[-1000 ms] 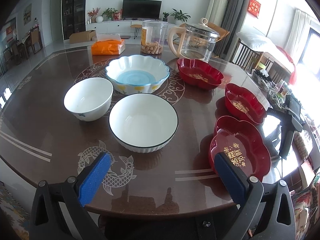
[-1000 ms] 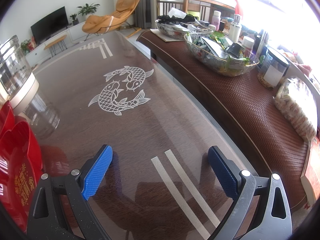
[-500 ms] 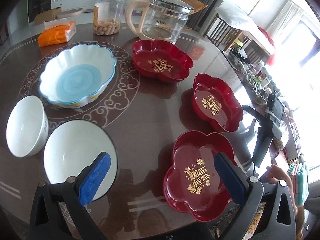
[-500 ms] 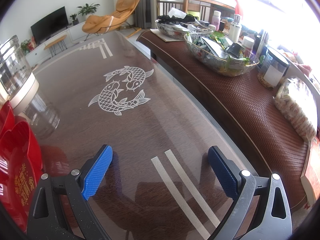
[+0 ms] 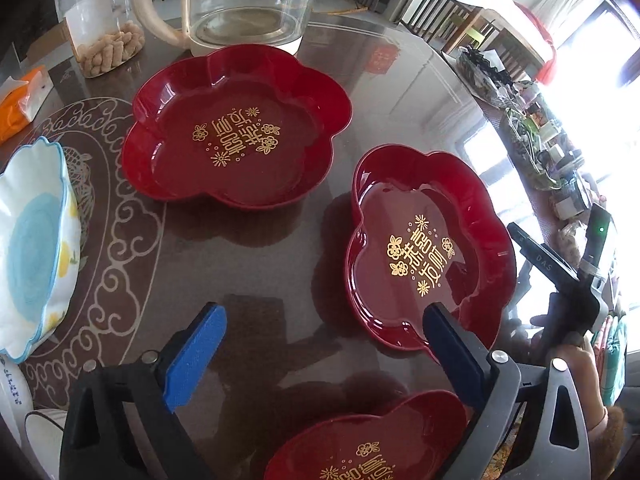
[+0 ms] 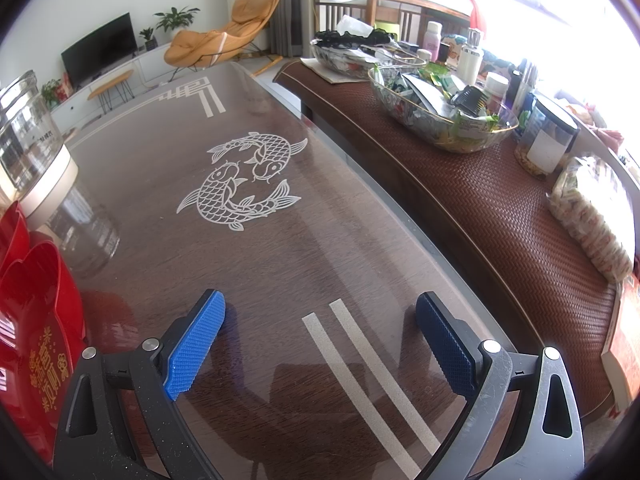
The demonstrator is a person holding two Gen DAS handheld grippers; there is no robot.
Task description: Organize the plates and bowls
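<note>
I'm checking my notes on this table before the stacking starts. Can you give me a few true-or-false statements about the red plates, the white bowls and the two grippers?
1. Three red plates show in the left wrist view: far, middle, near. True.
2. The red plates are stacked. False: each lies apart.
3. The left gripper grips a plate. False: its jaws are closing, nothing between them.
4. The right gripper is open over bare table. True.

Daylight floods in from blown-out windows (image 5: 592, 52) at right, glaring across the glossy desk (image 6: 280, 264); fisheye distortion bends and darkens every edge, with soft shadows below the tools.
</note>
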